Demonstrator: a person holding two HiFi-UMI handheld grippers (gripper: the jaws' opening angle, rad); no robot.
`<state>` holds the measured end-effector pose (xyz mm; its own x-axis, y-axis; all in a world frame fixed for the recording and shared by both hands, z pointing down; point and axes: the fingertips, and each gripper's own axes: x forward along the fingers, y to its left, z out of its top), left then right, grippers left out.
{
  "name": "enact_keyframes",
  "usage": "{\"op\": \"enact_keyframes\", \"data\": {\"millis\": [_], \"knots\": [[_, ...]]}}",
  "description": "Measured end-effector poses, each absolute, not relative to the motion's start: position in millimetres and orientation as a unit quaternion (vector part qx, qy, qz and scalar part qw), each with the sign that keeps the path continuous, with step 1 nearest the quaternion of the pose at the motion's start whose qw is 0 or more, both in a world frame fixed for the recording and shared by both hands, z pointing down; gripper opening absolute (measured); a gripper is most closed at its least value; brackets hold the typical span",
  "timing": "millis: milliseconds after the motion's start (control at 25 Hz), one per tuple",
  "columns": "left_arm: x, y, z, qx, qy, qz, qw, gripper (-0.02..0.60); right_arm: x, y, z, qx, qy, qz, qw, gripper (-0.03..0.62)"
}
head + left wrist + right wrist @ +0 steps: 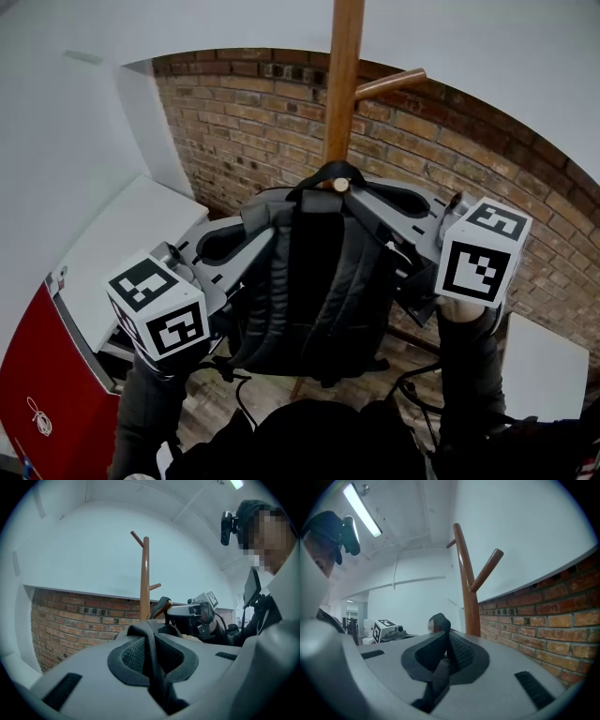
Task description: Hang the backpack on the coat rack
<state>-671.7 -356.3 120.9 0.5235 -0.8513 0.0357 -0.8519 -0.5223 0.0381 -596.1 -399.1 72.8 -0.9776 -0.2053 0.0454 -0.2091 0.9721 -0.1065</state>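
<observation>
L hand-held gripper (151, 665), R one (440, 663) pinch straps (270, 281) — backpack (317, 291) upright.

No words, brand names or numbers can be read. The left cube (157, 317), behind the left gripper (255, 234), and the right cube (483, 251), behind the right gripper (364, 199), bear only black-and-white square patterns. The red cabinet (42, 370), below and left of the left gripper, carries a white emblem (37, 415) too small to make out.
</observation>
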Motion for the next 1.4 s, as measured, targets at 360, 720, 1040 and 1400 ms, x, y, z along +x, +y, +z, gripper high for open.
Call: {"op": "enact_keyframes", "data": {"millis": [360,720,1040,1400], "knots": [[-668,-375,149,0.863,-0.506,-0.007,-0.003,0.044,-598,-417,97,0.15,-0.988,0.029,-0.012,0.02],[-660,-344,156,0.817,-0.561,-0.037,-0.127,0.044,-588,-397,100,0.228,-0.962,-0.101,-0.113,0.021],[-653,-307,159,0.764,-0.616,-0.057,-0.181,0.065,-573,-343,103,0.214,-0.941,-0.174,-0.194,0.069],[-642,-248,180,0.71,-0.677,-0.076,-0.178,0.081,-547,-274,123,0.169,-0.937,-0.189,-0.24,0.072]]}}
